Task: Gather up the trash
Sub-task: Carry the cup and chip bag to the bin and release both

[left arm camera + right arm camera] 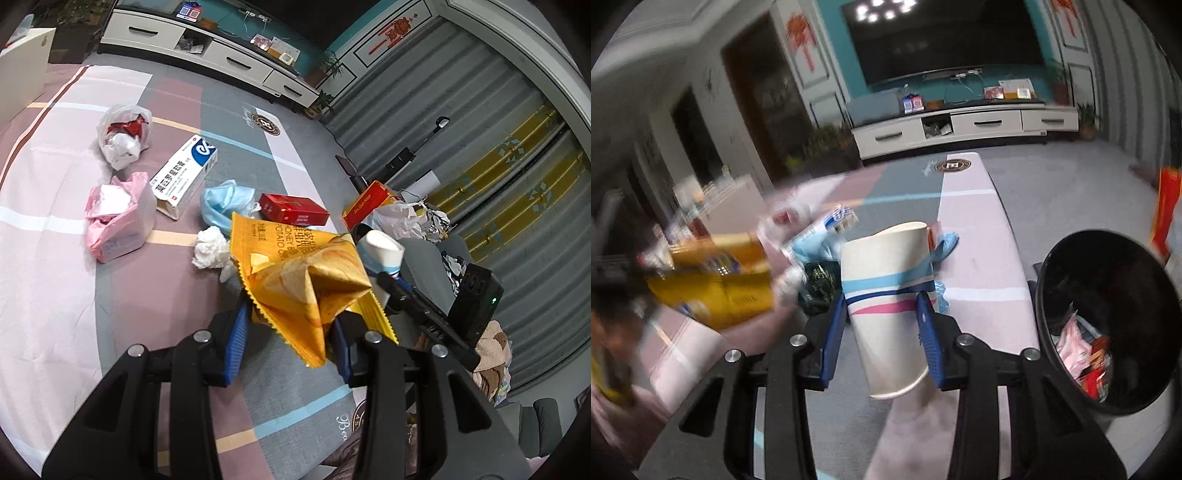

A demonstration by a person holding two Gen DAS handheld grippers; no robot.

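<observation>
The left gripper (pixel 291 328) is clamped on a crumpled yellow chip bag (pixel 295 273), its blue pads (pixel 236 332) pressing the bag's lower part from both sides so that the rest of the bag stands up and forward of the fingertips, above the striped bedsheet (pixel 66 280). The right gripper (pixel 882 321) is closed on a white paper cup (pixel 886 291) with blue and pink stripes; the cup sits between the two pads, mouth pointing away from the camera and base nearest it, tilted slightly. No earlier picture is at hand to compare the jaws against. Seen from the left wrist, the cup and the right gripper lie just right of the chip bag. Still lying on the sheet beyond the left gripper are a white tissue wad (pixel 210 247) just left of the bag, a blue face mask (pixel 225 203) behind it, a red carton (pixel 293 208) to the mask's right, a white-and-blue medicine box (pixel 184 173), a pink tissue pack (pixel 114 218) and a white plastic bag (pixel 123 134) with red scraps inside, farthest away. In the right wrist view a black trash bin (pixel 1052 280) stands to the right of the cup, beside the bed's edge, with pink and red wrappers already in it. The left part of that view is blurred.
</observation>
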